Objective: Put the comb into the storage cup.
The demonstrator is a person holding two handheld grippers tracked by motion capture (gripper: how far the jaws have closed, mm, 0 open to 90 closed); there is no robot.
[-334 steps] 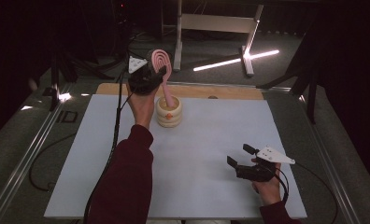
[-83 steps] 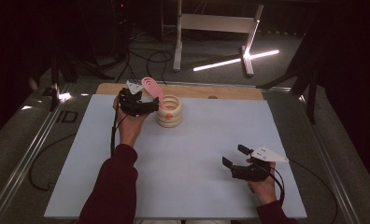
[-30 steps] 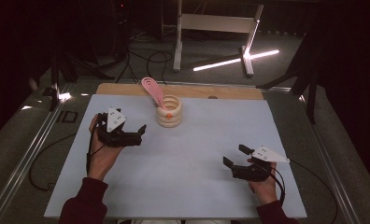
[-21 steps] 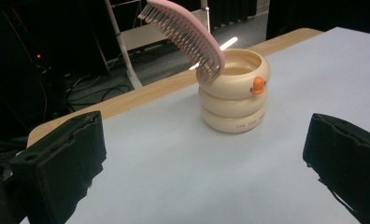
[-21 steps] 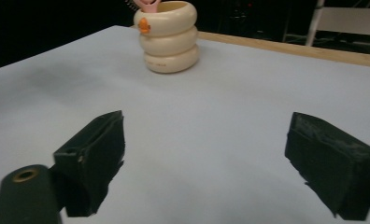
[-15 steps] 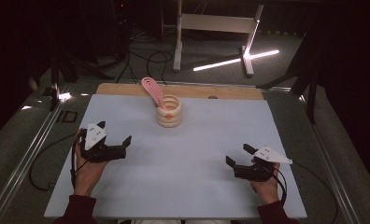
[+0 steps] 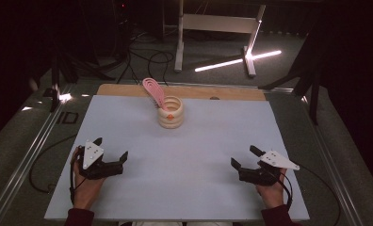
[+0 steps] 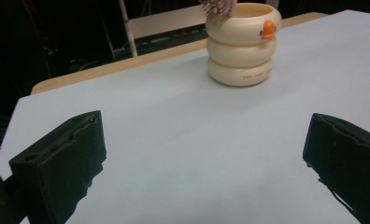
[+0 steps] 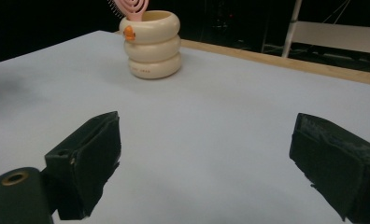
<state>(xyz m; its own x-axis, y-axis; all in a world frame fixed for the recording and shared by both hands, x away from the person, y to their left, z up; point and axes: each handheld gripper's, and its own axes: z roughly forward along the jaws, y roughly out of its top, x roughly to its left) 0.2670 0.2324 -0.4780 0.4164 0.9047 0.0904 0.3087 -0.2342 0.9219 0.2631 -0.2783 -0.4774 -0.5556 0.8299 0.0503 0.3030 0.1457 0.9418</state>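
The pink hairbrush (image 7: 153, 90) stands in the cream ringed holder (image 7: 170, 113) near the far edge of the white table mat (image 7: 184, 155), its head leaning out to the left over the rim; in the left gripper view only the bristled tip (image 8: 217, 7) peeks above the holder (image 8: 241, 44). Compared with the earlier frames, where the left gripper was up at the holder with the brush, the left gripper (image 7: 110, 155) has now drawn back toward the person and sits low over the near left part of the mat, well apart from the holder. Its jaws stand wide apart with nothing between them, only bare mat showing between them in its own view. The right gripper (image 7: 243, 157) rests at the near right of the mat, in much the same place as before; its jaws have just been opening and now stand wide, empty, with the holder (image 9: 150, 44) far off beyond them. The holder has not shifted from its spot.
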